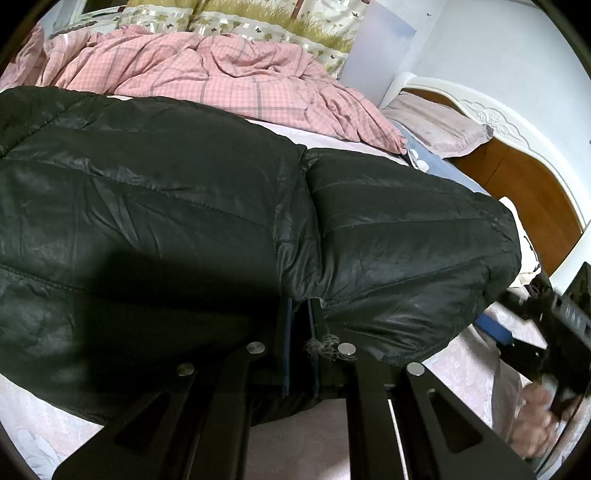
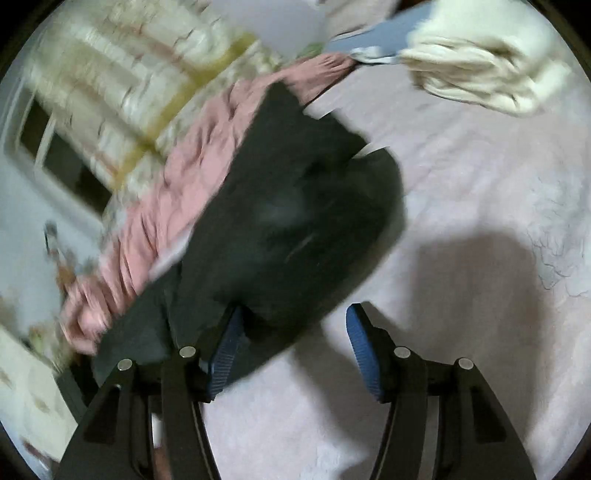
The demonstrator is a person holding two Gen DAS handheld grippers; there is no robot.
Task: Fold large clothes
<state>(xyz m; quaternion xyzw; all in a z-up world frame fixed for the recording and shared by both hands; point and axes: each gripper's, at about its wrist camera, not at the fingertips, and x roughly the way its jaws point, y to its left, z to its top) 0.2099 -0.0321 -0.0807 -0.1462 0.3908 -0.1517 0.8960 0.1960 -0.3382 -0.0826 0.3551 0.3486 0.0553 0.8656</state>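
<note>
Left wrist view: the left gripper (image 1: pixel 300 325) sits low in the middle of the picture, jaws drawn almost together, and they pinch the near hem of the black puffer jacket (image 1: pixel 221 206).
Grip detail: the blue pads (image 1: pixel 287 343) clamp a thin fold of the shiny quilted fabric, with a bit of frayed thread hanging right at the jaw.
Jacket: it lies spread across the bed, filling the middle of the picture, body to the left and a bulging padded section to the right, with a seam running between them.
Bed sheet: the pale pink sheet (image 1: pixel 472 365) shows below and to the right of the jacket.
Right edge: a blurred hand (image 1: pixel 539 421) and dark gripper hardware, well apart from the left tool.
Further back: a rumpled pink checked duvet (image 1: pixel 207 70) lies just behind the jacket, a pillow (image 1: pixel 439 125) rests against the wooden headboard (image 1: pixel 524 184), and a patterned curtain (image 1: pixel 236 18) hangs beyond.
Right wrist view: heavy motion blur here, and the right gripper (image 2: pixel 291 350) stands well apart at the fingers, with nothing pinched.
Pads: the left blue pad (image 2: pixel 225 354) overlaps the jacket's edge (image 2: pixel 295 221) in the picture, whether touching I cannot tell; the right pad hangs over bare sheet (image 2: pixel 461 177).
Far corner: a cream garment (image 2: pixel 480 74) lies bunched on the sheet, well apart from the jacket.
</note>
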